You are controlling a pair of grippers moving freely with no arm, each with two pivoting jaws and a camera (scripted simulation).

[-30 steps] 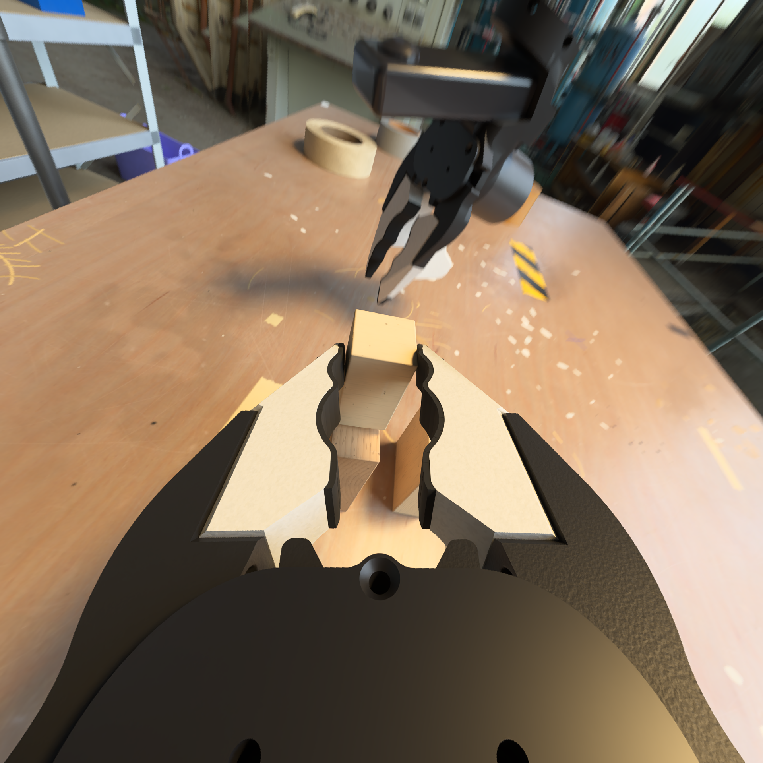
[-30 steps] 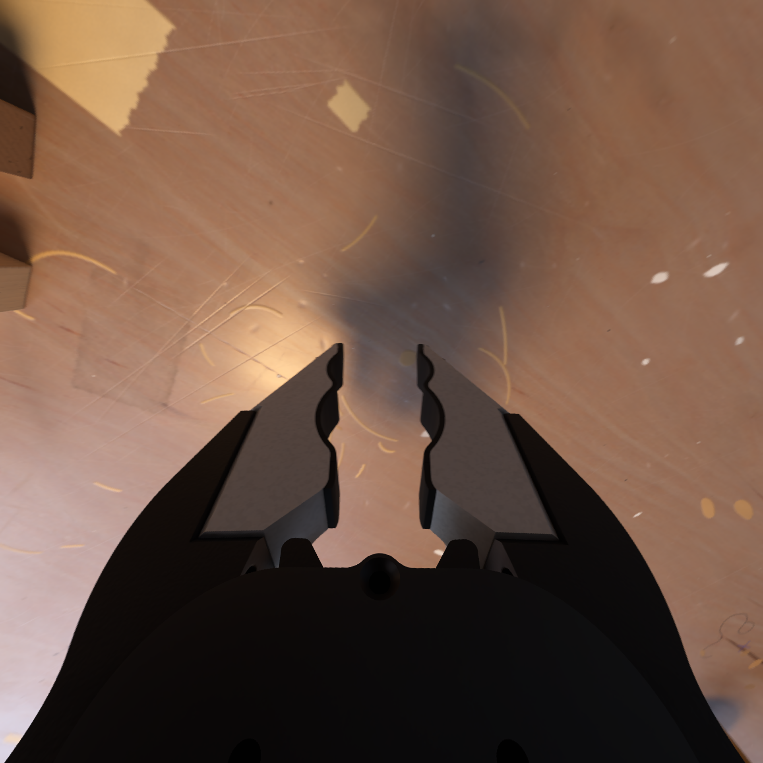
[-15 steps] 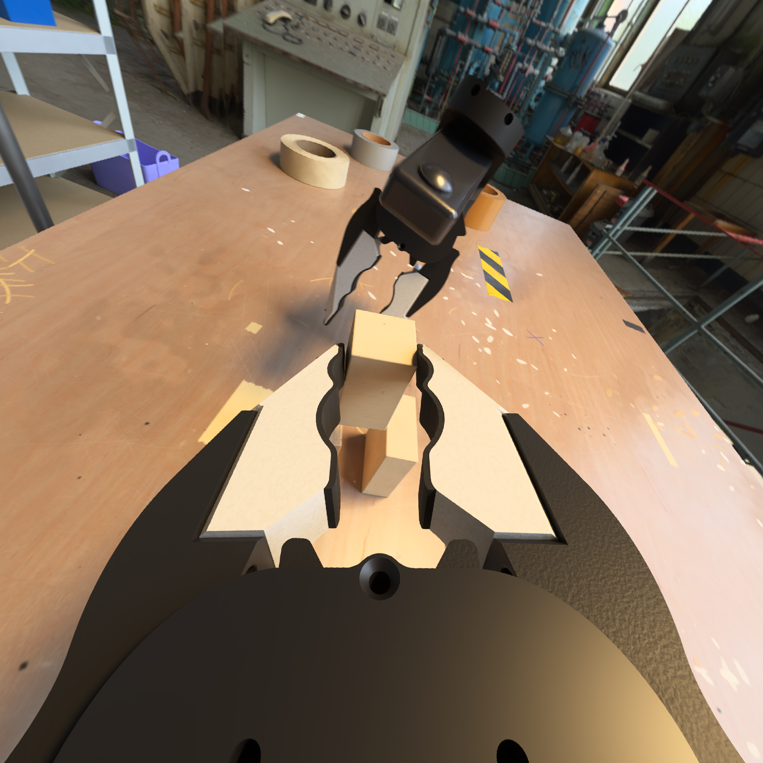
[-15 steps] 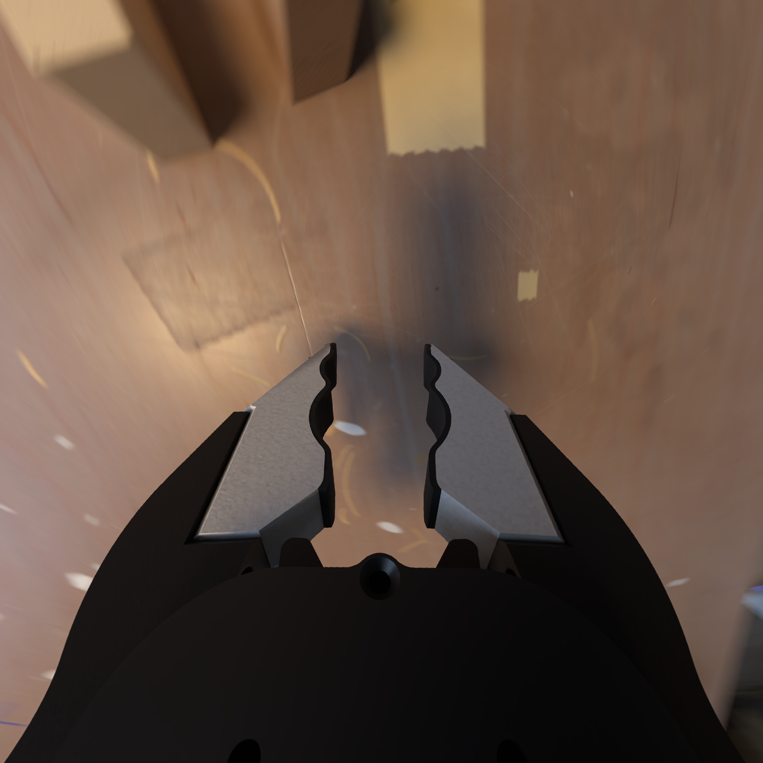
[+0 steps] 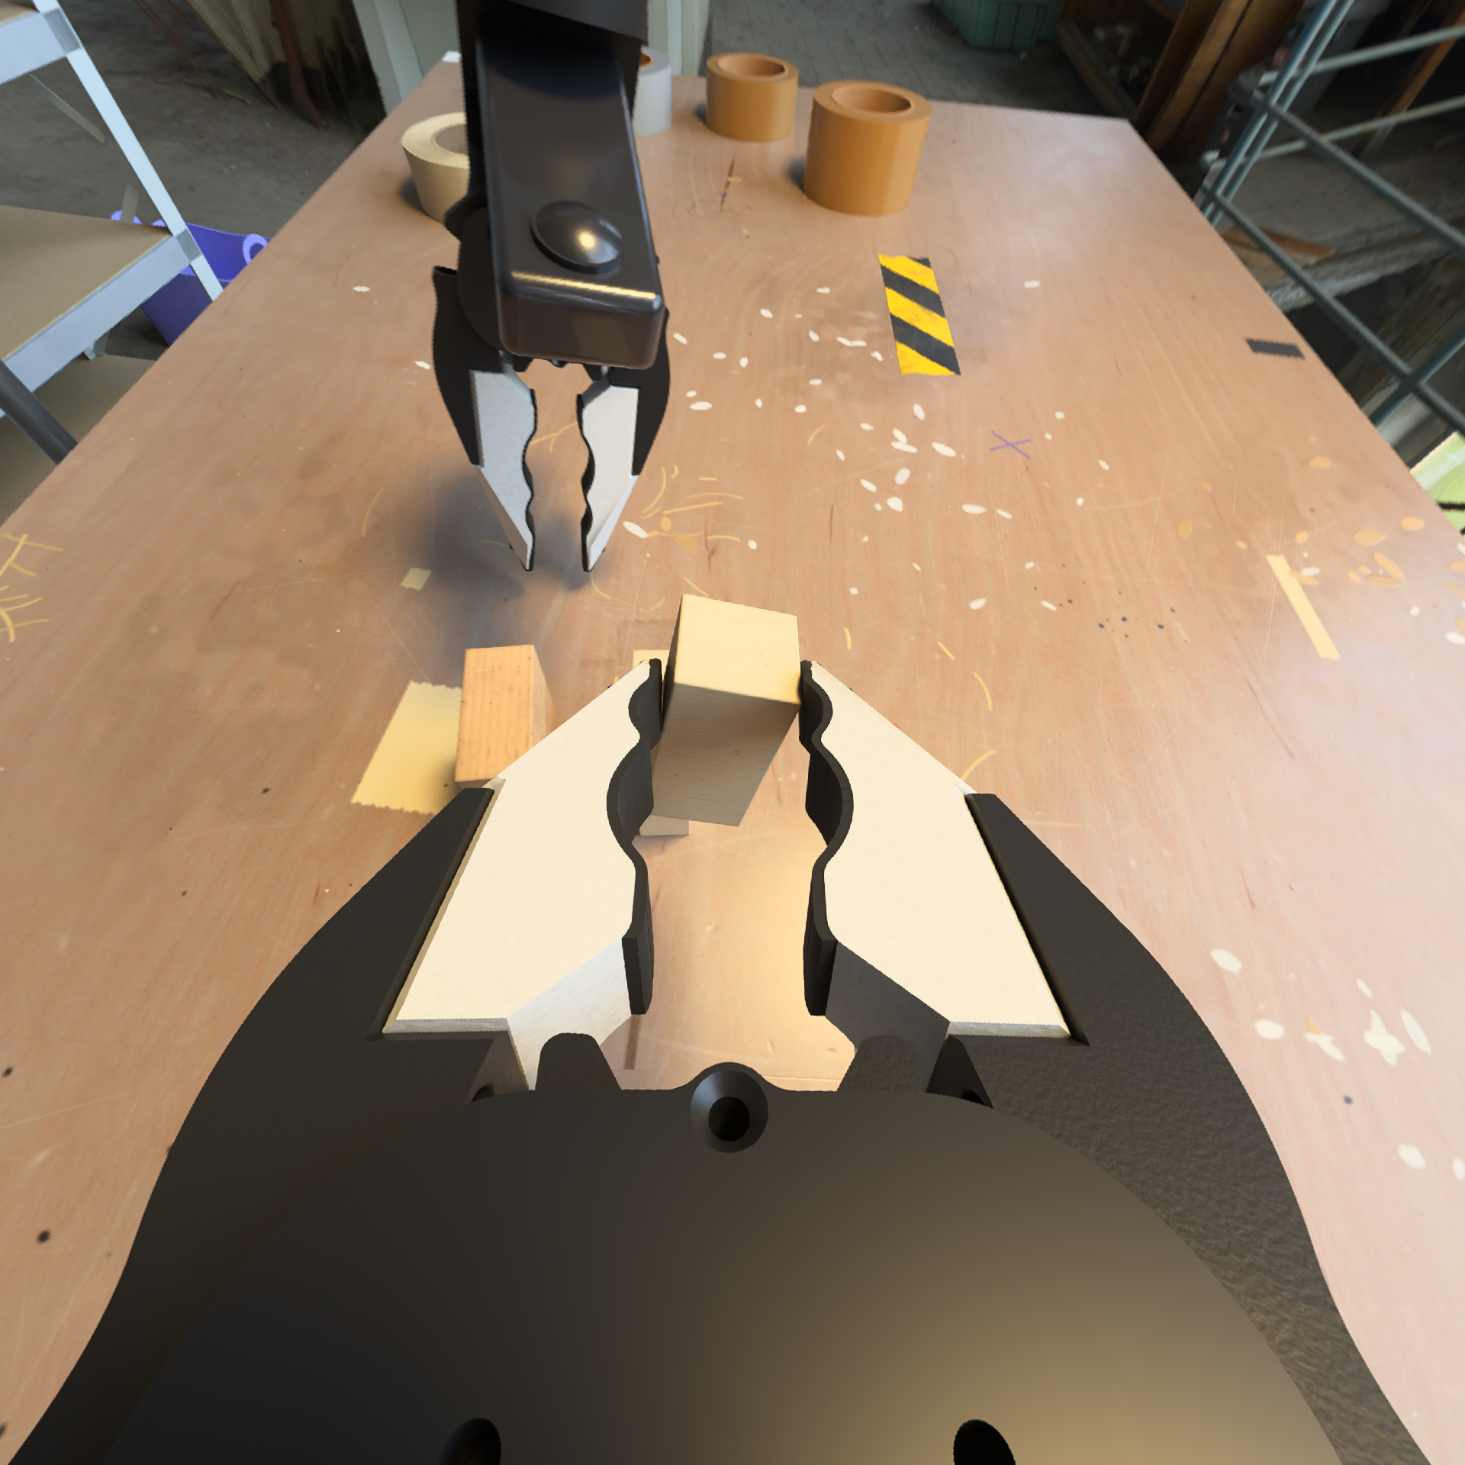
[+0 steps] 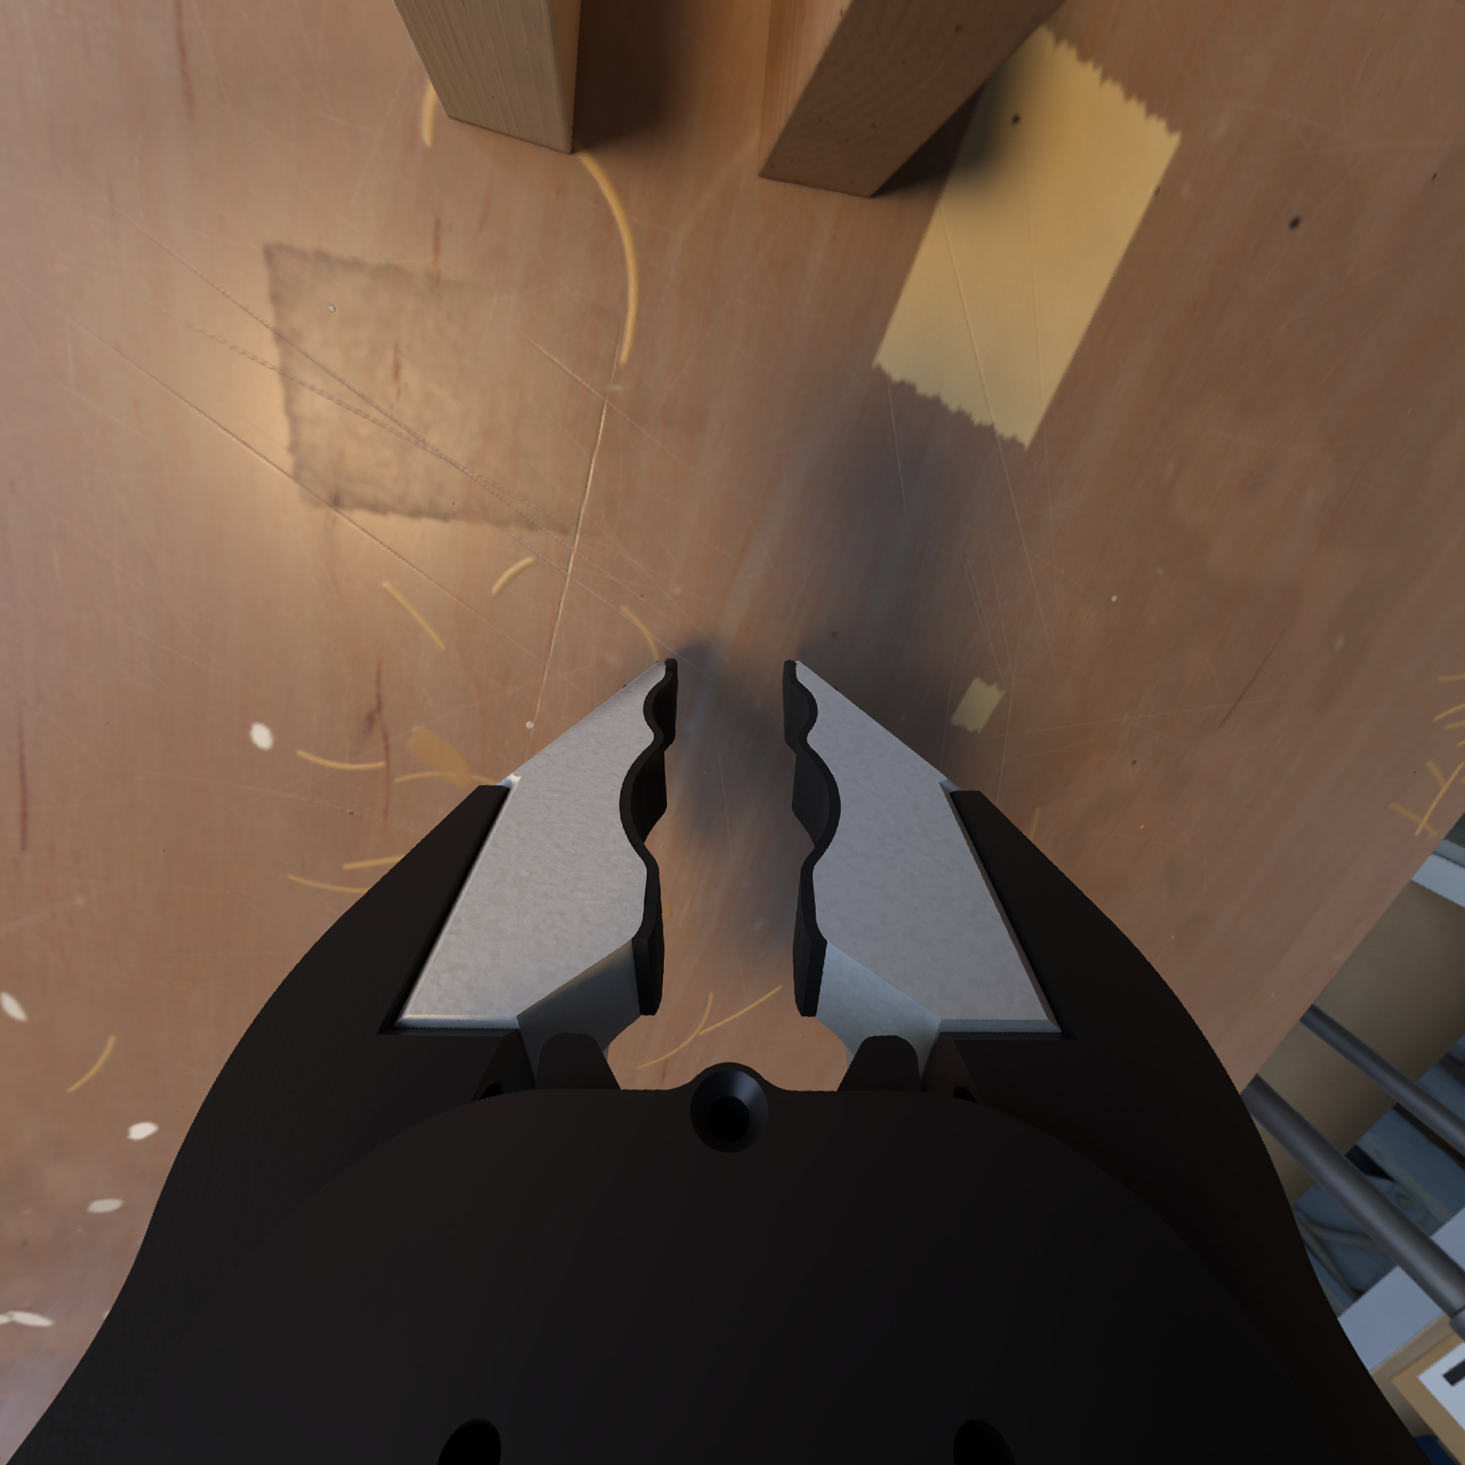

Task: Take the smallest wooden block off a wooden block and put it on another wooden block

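Pale wood fills the left gripper: its two fingers are clamped on the smallest wooden block, which sits pinched between the fingertips and is lifted clear of the plywood table. Just under and slightly left of that block, a sliver of a second pale wooden block shows on the table; most of it is hidden by the held block and the left finger. Farther left of the held block stands an orange-toned wooden block, its foot on a strip of yellow masking tape.

Beyond the held block, the right gripper hangs with its tips pointing down at the table, close above the surface, fingers apart with nothing between them. In the right wrist view the right gripper shows the same gap, bare table between the tips. At the top of that view two wooden blocks stand apart from each other, one on the left and one on the right, the right one beside the masking tape.

Far behind the held block, a yellow-and-black striped marker lies on the table, and tape rolls, cream and brown, stand near the far edge.
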